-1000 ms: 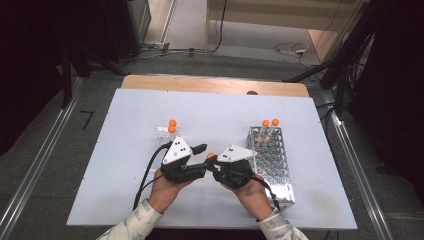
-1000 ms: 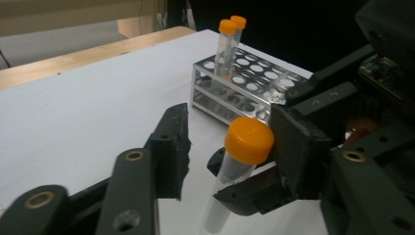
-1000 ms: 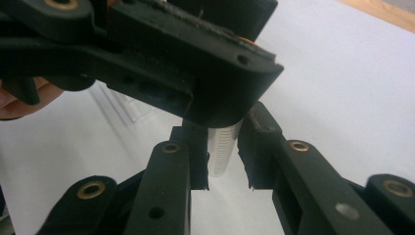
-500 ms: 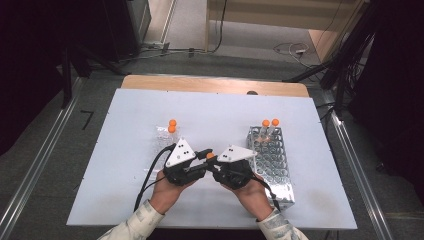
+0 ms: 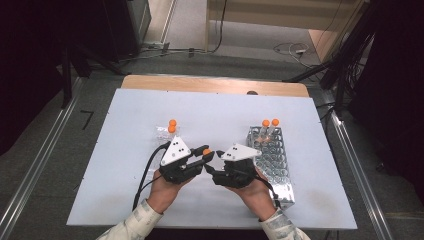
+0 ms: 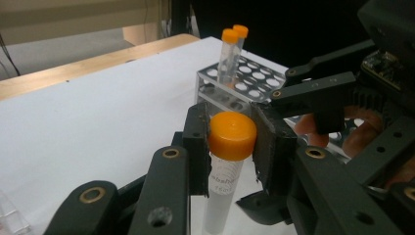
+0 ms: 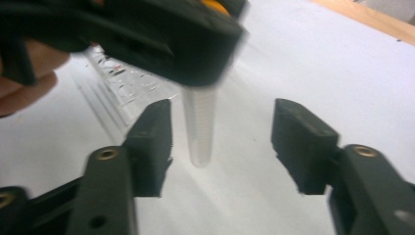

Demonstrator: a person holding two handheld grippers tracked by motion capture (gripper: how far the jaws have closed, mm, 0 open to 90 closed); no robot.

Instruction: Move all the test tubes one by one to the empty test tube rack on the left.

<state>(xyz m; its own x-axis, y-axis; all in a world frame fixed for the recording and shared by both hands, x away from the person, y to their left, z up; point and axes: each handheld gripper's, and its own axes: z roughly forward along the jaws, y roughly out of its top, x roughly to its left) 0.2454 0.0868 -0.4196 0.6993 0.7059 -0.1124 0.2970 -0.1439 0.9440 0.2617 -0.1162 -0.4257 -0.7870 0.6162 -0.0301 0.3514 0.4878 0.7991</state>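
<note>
Left gripper [image 6: 230,142] fingers clamped on the orange-capped tube [image 6: 226,166] just under its cap, held upright above the white bench [image 5: 125,150], beside the tube rack [image 5: 272,155]. Right gripper [image 7: 220,142] fingers just opened, standing apart around the tube's lower end, not touching.
</note>
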